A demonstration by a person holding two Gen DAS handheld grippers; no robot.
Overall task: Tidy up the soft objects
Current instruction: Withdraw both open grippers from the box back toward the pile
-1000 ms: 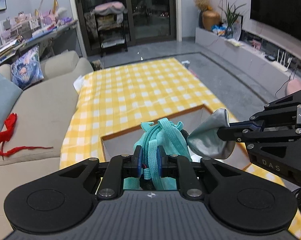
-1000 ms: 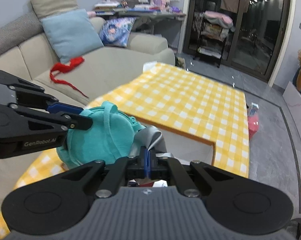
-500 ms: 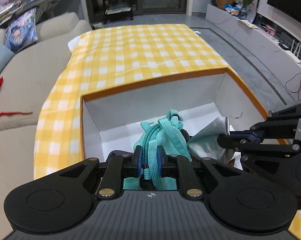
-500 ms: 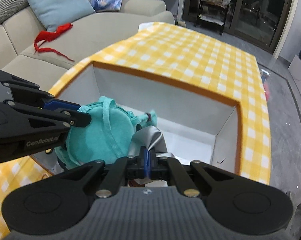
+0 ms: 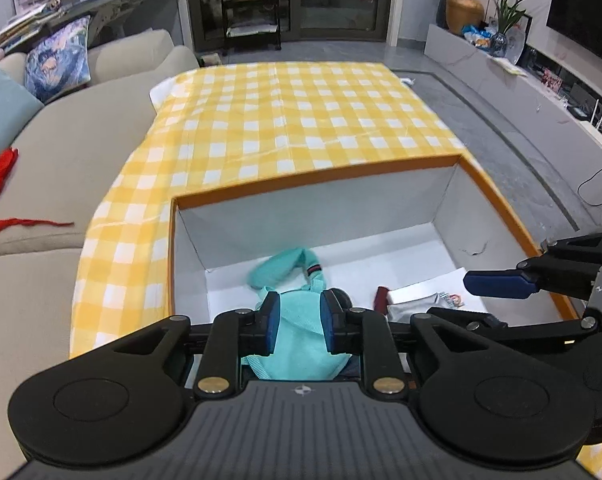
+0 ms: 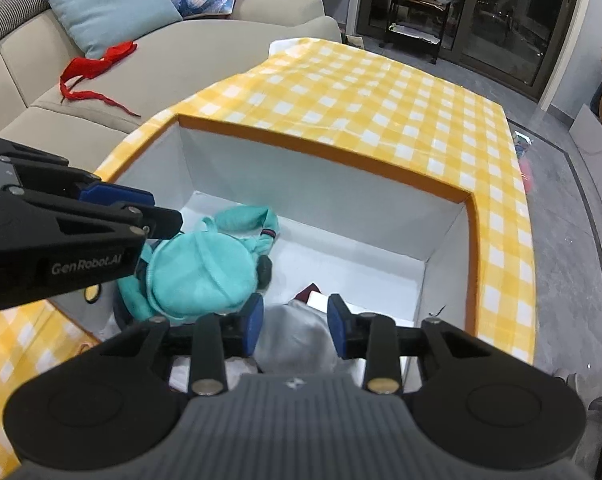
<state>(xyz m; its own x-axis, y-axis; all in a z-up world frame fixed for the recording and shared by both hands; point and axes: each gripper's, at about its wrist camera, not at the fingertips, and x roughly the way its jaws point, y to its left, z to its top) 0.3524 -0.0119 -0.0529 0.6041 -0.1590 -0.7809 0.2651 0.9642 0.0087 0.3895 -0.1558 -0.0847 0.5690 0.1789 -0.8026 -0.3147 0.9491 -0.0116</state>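
A teal soft bag (image 6: 199,276) with straps lies inside the white box with an orange rim (image 6: 321,152); it also shows in the left wrist view (image 5: 297,320). My left gripper (image 5: 299,326) is open just above the bag, pads apart either side of its strap. A grey soft cloth (image 6: 295,340) lies in the box below my right gripper (image 6: 295,330), which is open with nothing between its pads. The right gripper also shows in the left wrist view (image 5: 497,300), over the box's right side.
The box (image 5: 313,184) sits on a yellow checked tablecloth (image 5: 293,120). A beige sofa (image 6: 101,92) with cushions and a red ribbon (image 6: 93,68) stands to the left. White paper and a dark red item (image 5: 381,298) lie in the box.
Both grippers have opened over the box. The teal bag and the grey cloth have dropped from the jaws and now lie inside the box.
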